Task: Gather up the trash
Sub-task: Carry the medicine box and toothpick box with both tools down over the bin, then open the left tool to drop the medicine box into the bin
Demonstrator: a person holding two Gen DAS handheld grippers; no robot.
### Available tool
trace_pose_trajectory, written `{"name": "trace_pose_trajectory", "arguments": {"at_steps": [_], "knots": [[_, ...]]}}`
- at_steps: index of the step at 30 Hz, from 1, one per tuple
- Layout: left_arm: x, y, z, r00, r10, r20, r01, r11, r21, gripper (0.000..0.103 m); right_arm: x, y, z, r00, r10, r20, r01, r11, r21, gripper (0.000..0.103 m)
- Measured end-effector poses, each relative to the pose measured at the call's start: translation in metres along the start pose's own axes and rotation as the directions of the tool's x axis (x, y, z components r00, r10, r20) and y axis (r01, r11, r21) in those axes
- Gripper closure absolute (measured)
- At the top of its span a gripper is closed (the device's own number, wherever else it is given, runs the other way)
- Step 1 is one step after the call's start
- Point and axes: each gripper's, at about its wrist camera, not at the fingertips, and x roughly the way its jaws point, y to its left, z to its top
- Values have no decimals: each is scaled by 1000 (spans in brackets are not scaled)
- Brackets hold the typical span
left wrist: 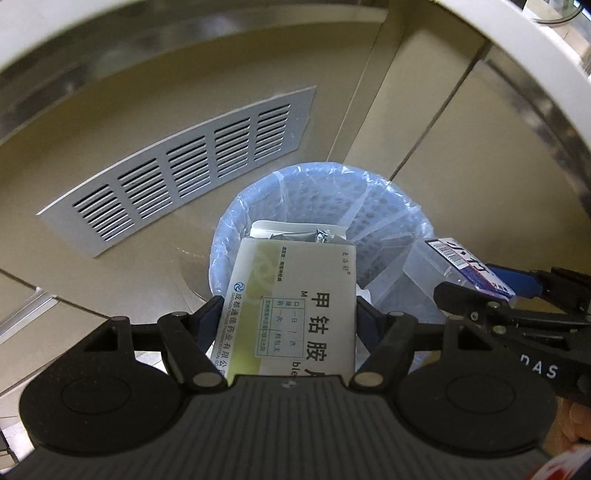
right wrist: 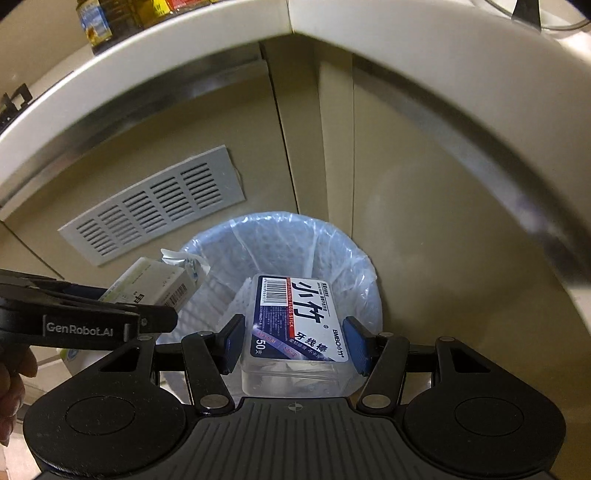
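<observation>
A white and green medicine box (left wrist: 295, 306) is clamped between the pads of my left gripper (left wrist: 290, 314), directly above a round bin (left wrist: 258, 206) lined with a pale blue plastic bag. My right gripper (right wrist: 295, 343) is shut on a clear floss-stick box (right wrist: 295, 317) with a blue and white label, also over the bin (right wrist: 347, 251). In the left wrist view the right gripper (left wrist: 491, 291) and floss box (left wrist: 461, 258) are at the right. In the right wrist view the left gripper (right wrist: 136, 304) and medicine box (right wrist: 147, 284) are at the left. Torn paper sticks out of the medicine box's far end.
The bin stands on the floor in a corner of beige cabinet doors (right wrist: 424, 184). A grey vent grille (left wrist: 177, 173) is set in the left door. A white countertop edge (right wrist: 184, 33) curves overhead, with bottles (right wrist: 94, 22) on it. A hand (right wrist: 11, 384) shows at the left.
</observation>
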Motion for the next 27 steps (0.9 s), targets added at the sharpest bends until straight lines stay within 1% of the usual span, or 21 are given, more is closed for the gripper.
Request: {"name": "trace_pose_trajectory", "arguments": {"at_steps": [11,21,27], "knots": [[34,3,5,1000,-16,-22,16,1000,0,32,19,-1,0,1000,-25,-16,25,1000,-2,46],[35,3,7,1000,-22,-21,22,1000,2,32,20,2,1,999,-30,-12,30,1000,3,46],[36,1,11,1000,-31,1,31,1000,4,32,18,1,1,999,-32,-10,32,999,8,46]]}}
